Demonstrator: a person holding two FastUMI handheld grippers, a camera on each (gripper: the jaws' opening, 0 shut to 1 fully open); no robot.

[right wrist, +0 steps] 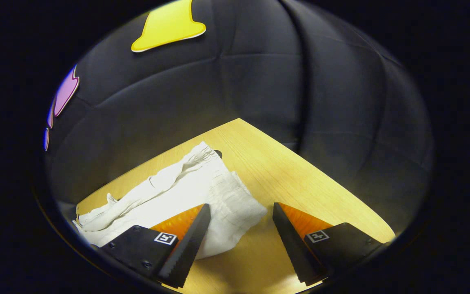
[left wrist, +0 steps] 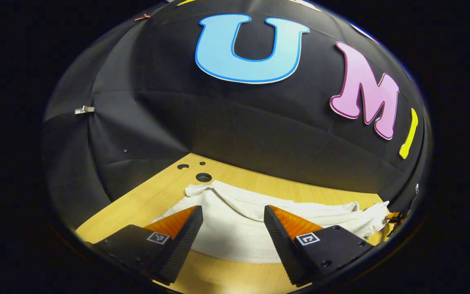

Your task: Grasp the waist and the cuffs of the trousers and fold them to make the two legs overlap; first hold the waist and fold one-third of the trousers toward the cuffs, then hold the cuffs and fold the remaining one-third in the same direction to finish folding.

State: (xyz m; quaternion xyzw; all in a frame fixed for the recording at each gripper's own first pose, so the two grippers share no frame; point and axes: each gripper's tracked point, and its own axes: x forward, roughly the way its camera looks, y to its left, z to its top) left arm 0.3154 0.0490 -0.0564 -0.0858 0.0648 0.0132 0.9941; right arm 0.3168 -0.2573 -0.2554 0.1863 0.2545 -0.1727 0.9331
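**Both claws spread above the white trousers, nothing gripped**

The trousers (left wrist: 235, 228) lie crumpled on the wooden worktop (left wrist: 145, 200), their long axis running left to right across the left gripper view. The left claw (left wrist: 233, 222) hangs over the near edge of the cloth, jaws wide apart, holding nothing. In the right gripper view the right claw (right wrist: 239, 222) is likewise spread and empty; the gathered end of the trousers (right wrist: 202, 192), likely the waist, lies just ahead and to its left, so this claw looks nearer that end. Small round holes (left wrist: 203, 177) in the worktop sit beyond the cloth. Nothing stands in the way of either claw.
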